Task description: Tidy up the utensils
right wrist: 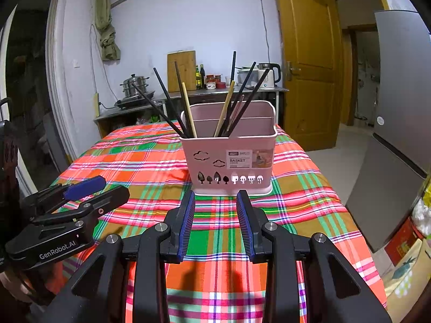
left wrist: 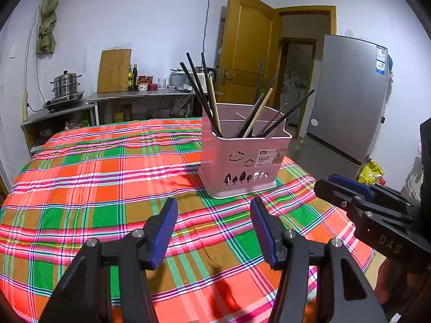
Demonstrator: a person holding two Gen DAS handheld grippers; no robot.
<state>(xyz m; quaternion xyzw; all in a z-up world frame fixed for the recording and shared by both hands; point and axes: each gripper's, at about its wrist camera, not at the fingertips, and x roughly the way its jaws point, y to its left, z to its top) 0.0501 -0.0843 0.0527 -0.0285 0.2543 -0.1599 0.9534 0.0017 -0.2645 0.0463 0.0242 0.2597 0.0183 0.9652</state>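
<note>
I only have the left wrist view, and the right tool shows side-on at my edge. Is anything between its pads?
Observer: No. The right tool is open, with only the tablecloth showing between its pads.
Operator: Where is it pointing?
Observer: Straight at the pink basket, whose front face sits centred just beyond its fingertips.
Operator: Anything left of the table that I am missing?
Observer: A white-framed dark opening in the wall, past the table's left side.
</note>
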